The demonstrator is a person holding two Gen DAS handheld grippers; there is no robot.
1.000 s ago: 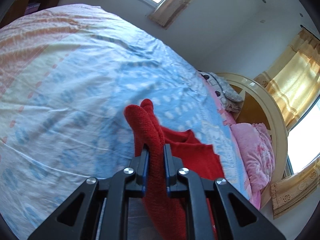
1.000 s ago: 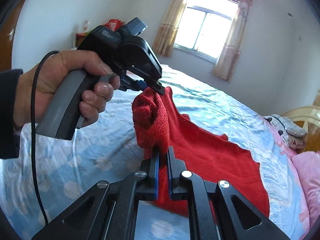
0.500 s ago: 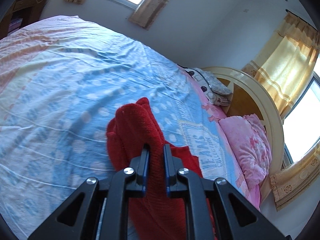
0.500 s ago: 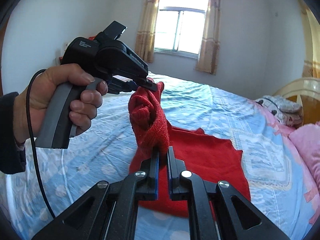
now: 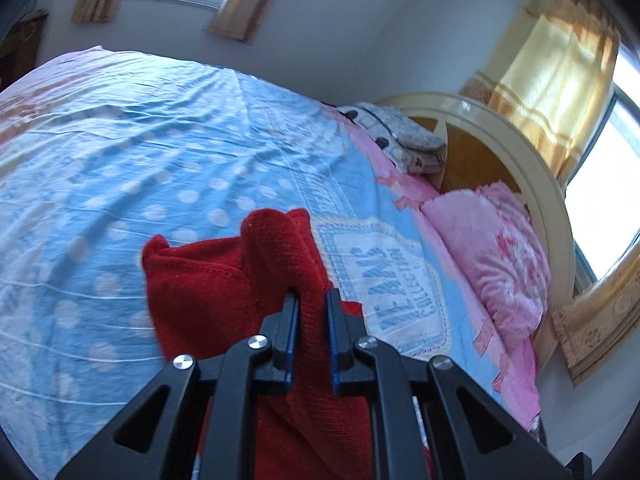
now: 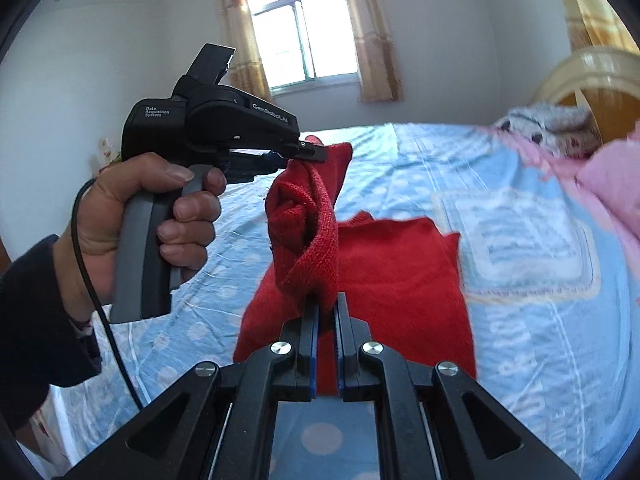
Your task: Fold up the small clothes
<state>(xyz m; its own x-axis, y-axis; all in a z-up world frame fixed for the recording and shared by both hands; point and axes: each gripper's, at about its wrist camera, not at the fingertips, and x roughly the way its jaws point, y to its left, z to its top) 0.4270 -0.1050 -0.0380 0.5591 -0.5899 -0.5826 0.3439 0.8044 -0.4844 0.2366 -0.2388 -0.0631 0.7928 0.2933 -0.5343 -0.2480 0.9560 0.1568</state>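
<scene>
My right gripper [image 6: 327, 312] is clamped tight on a bunched edge of the red knit garment [image 6: 400, 280], and my left gripper [image 5: 311, 300] pinches another bunch of the same cloth with its jaws nearly closed. In the right wrist view my left hand [image 6: 132, 216] grips the grey handle, and that gripper's tip bites the cloth's top corner. Compared with a second ago, both grippers have swung sideways across the bed with the cloth between them. The window that sat off to the right of my right wrist view is now straight ahead, and the garment's loose lower part, then spread long toward the headboard side, now lies shorter and squarer on the sheet. In the left wrist view the printed panel on the sheet has come into sight beside the cloth, and the red fold reads wider to the left of the jaws.

The garment hangs from both grips, and its lower half rests on the blue dotted bedsheet [image 5: 160, 152] near the middle of the bed. Further off, at the head edge, lie a pink pillow [image 5: 496, 256] and a folded grey patterned cloth [image 5: 400, 136] against the cream curved headboard [image 5: 532, 160]. Beyond are white walls, a window [image 6: 304, 40] with beige curtains, and a yellow curtain [image 5: 552, 80] at the side.
</scene>
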